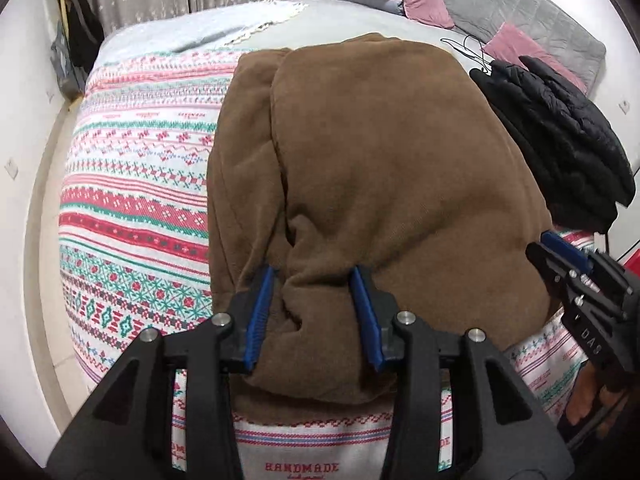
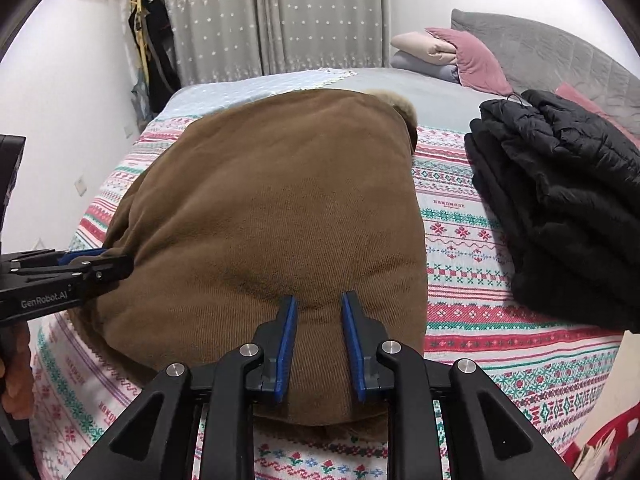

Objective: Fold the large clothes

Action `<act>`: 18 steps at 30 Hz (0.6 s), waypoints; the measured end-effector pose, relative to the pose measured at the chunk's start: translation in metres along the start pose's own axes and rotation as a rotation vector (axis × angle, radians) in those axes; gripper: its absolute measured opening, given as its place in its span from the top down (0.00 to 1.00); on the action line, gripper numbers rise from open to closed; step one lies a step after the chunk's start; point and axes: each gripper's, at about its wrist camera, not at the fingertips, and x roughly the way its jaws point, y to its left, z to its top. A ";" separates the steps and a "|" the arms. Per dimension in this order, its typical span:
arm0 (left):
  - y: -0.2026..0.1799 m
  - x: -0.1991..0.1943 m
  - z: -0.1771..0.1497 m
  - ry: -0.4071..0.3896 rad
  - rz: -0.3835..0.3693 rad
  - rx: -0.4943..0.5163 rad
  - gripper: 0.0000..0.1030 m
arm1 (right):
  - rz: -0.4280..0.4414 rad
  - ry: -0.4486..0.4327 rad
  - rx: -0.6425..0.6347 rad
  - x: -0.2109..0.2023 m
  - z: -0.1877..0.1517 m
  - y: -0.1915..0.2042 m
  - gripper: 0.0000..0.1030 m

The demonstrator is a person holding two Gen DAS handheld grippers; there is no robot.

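Note:
A large brown corduroy coat [image 1: 380, 168] lies folded into a thick bundle on the patterned bedspread [image 1: 132, 208]. My left gripper [image 1: 314, 276] is shut on a bunched fold of the coat at its near left edge. My right gripper [image 2: 319, 302] is shut on a ridge of the coat [image 2: 272, 208] at its near edge. A pale fur trim shows at the coat's far end [image 2: 394, 100]. Each gripper shows in the other's view, the right one [image 1: 568, 256] at the coat's right edge, the left one [image 2: 94, 266] at its left edge.
A folded black puffer jacket [image 2: 560, 200] lies on the bed to the right of the coat, also in the left wrist view [image 1: 560, 136]. Pink pillows [image 2: 476, 60] and folded bedding sit by the grey headboard [image 2: 560, 52]. A red basket [image 2: 608, 436] is at the lower right. Curtains [image 2: 280, 12] hang behind.

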 end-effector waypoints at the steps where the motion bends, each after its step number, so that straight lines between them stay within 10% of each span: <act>1: -0.002 -0.003 0.000 -0.004 0.010 0.001 0.58 | -0.007 0.000 -0.004 -0.001 0.001 0.001 0.77; 5: -0.007 -0.023 -0.001 -0.041 0.039 -0.012 0.58 | -0.068 -0.035 -0.040 -0.019 0.004 0.011 0.76; 8: -0.010 -0.041 -0.006 -0.068 0.066 -0.030 0.53 | -0.134 -0.062 -0.062 -0.036 0.002 0.020 0.58; 18: -0.027 -0.096 -0.038 -0.158 0.149 -0.030 0.27 | -0.062 -0.160 0.032 -0.108 -0.019 0.028 0.28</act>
